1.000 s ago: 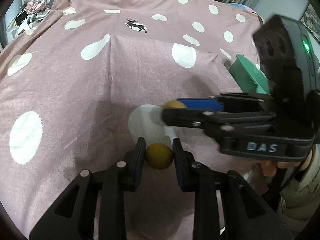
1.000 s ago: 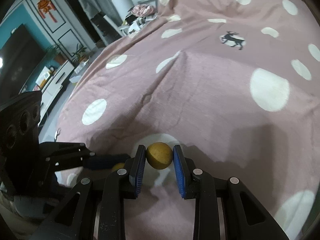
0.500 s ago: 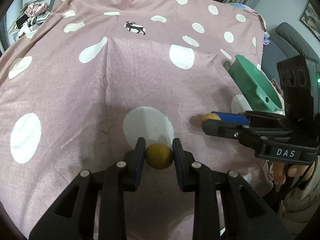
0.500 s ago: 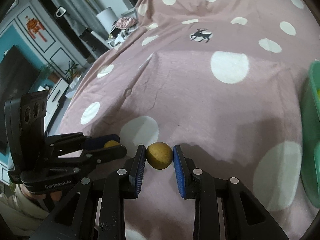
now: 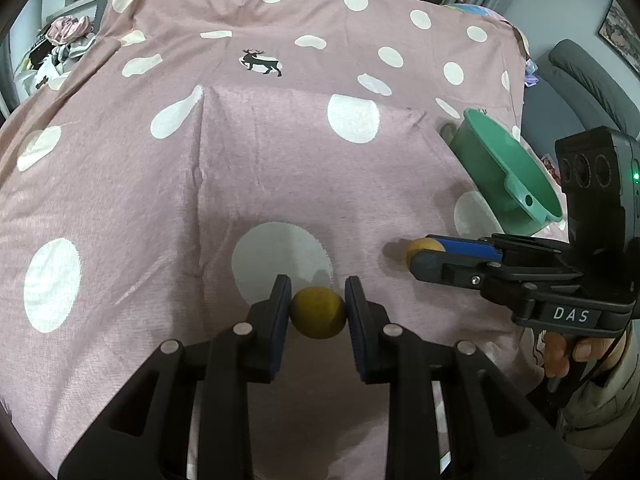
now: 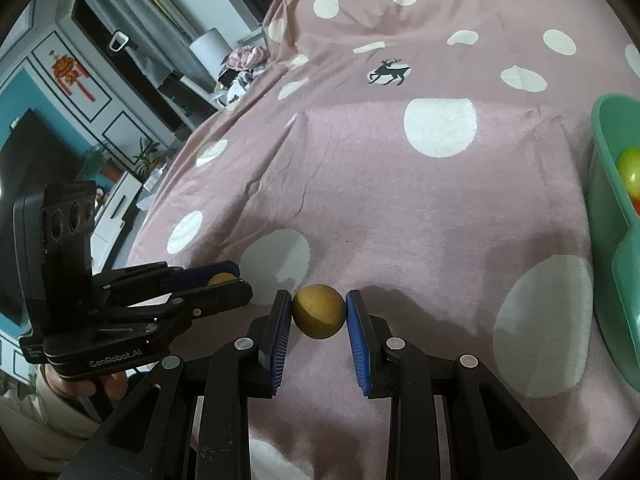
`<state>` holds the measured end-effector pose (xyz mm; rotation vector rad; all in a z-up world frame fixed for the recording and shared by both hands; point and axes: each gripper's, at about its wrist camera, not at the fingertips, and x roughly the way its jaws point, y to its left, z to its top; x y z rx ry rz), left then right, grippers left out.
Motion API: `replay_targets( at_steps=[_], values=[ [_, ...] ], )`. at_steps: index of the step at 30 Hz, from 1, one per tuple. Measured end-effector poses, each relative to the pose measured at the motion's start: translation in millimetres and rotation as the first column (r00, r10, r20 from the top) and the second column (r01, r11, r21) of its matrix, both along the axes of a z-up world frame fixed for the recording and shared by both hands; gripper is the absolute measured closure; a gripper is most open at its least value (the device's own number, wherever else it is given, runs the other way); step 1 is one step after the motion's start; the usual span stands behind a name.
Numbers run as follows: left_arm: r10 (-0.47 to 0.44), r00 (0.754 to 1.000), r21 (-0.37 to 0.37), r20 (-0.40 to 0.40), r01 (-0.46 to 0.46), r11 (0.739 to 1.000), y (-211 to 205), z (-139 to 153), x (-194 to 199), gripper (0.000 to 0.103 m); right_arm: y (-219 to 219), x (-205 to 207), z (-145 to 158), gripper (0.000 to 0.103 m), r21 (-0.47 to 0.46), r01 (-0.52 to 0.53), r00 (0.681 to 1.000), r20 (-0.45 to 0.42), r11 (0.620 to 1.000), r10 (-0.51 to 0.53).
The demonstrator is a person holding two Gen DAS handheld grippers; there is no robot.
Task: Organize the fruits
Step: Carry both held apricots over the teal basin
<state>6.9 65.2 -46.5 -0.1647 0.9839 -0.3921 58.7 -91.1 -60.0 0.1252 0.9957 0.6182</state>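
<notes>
Fruit in both grippers here. The left gripper [image 5: 318,310] is clamped on a small round brownish-yellow fruit [image 5: 318,312], pinched between its blue pads just over a white dot of the pink polka-dot blanket [image 5: 260,168]. The right gripper [image 6: 319,316] is squeezing a second fruit of the same kind [image 6: 319,317], which also peeks out at its fingertips in the left wrist view [image 5: 422,247]. The green bowl [image 6: 608,216] sits on the blanket off to the right, near the right gripper, and there's already a yellow-green fruit [image 6: 629,172] inside it. A little reindeer print [image 5: 260,62] shows farther up the blanket.
</notes>
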Motion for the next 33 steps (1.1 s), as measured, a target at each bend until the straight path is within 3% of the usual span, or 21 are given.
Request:
replay_targets(
  at_steps=[33],
  values=[
    [-0.015, 1.0, 0.032, 0.023, 0.014, 0.999, -18.1, 13.5, -1.5, 0.076, -29.5, -12.7, 7.2, 0.073, 0.071, 0.037, 0.999, 0.025, 0.997, -0.039]
  ],
)
